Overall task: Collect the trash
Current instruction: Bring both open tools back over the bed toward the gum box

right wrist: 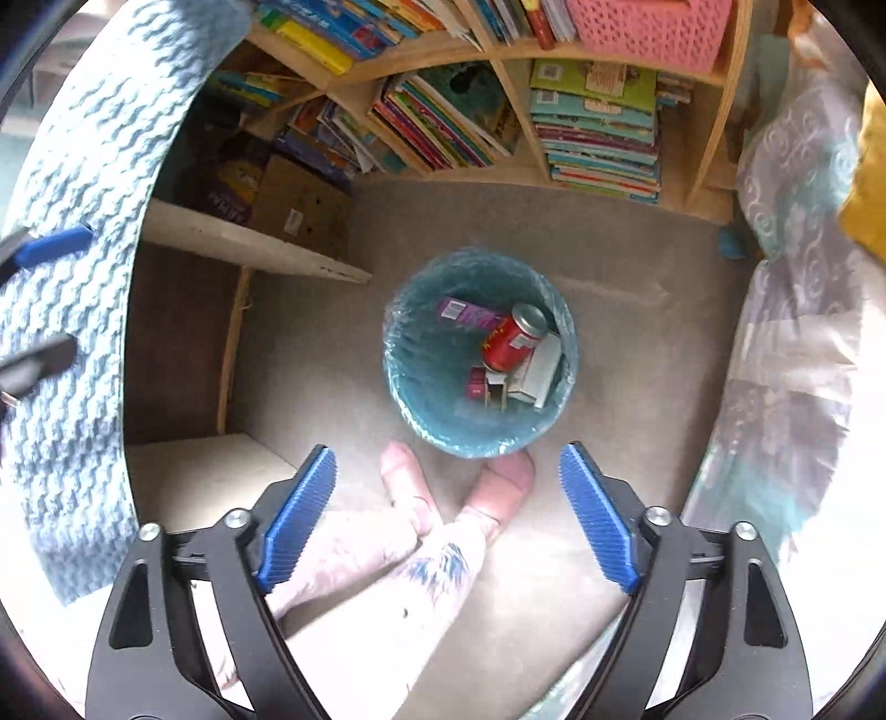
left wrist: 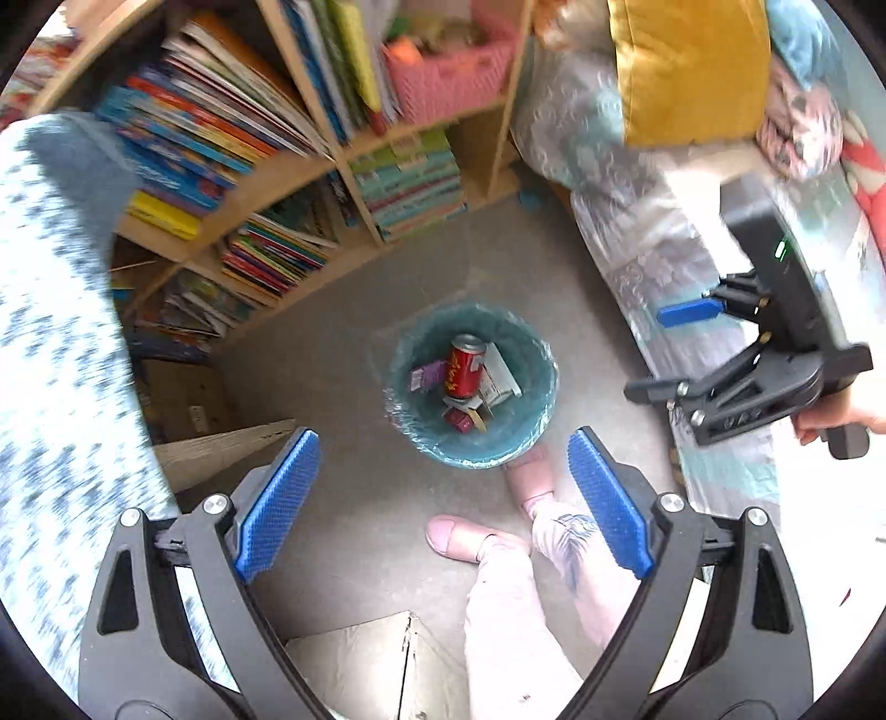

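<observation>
A teal bin (left wrist: 410, 437) lined with a clear bag stands on the grey floor; it also shows in the right wrist view (right wrist: 421, 410). Inside lie a red can (left wrist: 464, 368) (right wrist: 509, 338), a purple wrapper (left wrist: 427, 375) (right wrist: 465, 313), a grey-white carton (left wrist: 501, 376) (right wrist: 540, 371) and a small dark red packet (left wrist: 459, 418) (right wrist: 476, 383). My left gripper (left wrist: 443, 498) is open and empty, high above the bin. My right gripper (right wrist: 447, 512) is open and empty, also above it; it shows from the side in the left wrist view (left wrist: 659, 349).
A wooden bookshelf (left wrist: 310, 166) (right wrist: 498, 55) full of books stands behind the bin, with a pink basket (left wrist: 448, 77) (right wrist: 648, 27). A bed with patterned covers (left wrist: 637, 221) (right wrist: 792, 332) is on the right. Cardboard boxes (left wrist: 188, 399) (right wrist: 299, 205) sit left. The person's feet (left wrist: 459, 534) (right wrist: 410, 482) stand beside the bin.
</observation>
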A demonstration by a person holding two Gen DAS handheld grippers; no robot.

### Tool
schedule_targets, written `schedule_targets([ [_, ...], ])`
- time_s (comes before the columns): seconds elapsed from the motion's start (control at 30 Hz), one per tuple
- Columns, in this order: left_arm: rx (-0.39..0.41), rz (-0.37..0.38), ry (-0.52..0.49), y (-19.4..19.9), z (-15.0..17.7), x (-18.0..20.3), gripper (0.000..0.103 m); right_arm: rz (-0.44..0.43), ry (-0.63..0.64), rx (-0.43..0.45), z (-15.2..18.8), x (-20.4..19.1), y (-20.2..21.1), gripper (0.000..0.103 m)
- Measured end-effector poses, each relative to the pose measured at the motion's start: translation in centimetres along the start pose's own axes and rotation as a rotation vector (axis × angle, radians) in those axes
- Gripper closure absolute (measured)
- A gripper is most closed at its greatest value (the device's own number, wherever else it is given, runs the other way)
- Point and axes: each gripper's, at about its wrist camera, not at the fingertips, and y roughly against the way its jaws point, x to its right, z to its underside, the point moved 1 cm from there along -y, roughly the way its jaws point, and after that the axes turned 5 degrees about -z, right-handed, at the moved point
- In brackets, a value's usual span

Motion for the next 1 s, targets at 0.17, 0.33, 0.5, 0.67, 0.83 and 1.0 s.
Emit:
schedule_targets([
  [0.17, 0.057, -0.024, 0.097, 5.8, 1.2, -2.3, 0.012, 0.043, 0.121, 0.006, -0.7, -4.4, 3.6, 0.014],
  [0.33, 0.122, -0.060, 0.167, 11.1, 4.5, -5.4, 0.011, 0.040, 0.257, 0.028, -1.6, -10.3, 6.9, 0.014],
  [0.5, 0.159, -0.085, 0.202, 15.2, 8.9, -9.0, 0.010, 0.032, 0.336, 0.111, -2.9, -16.6, 10.4, 0.014],
  [0.67, 0.185, -0.171, 0.206, 18.8, 14.5, -13.6, 0.007, 0.008, 0.444, 0.166, -4.2, -23.8, 12.6, 0.014],
  [0.83, 0.164, -0.224, 0.230, 20.6, 19.9, -20.1, 0.007, -0.010, 0.579, 0.181, -5.7, -31.4, 13.3, 0.014],
  [1.0, 0.149, -0.347, 0.212, 22.2, 24.6, -25.9, 0.007, -0.029, 0.716, 0.174, -6.2, -38.4, 12.8, 0.014],
])
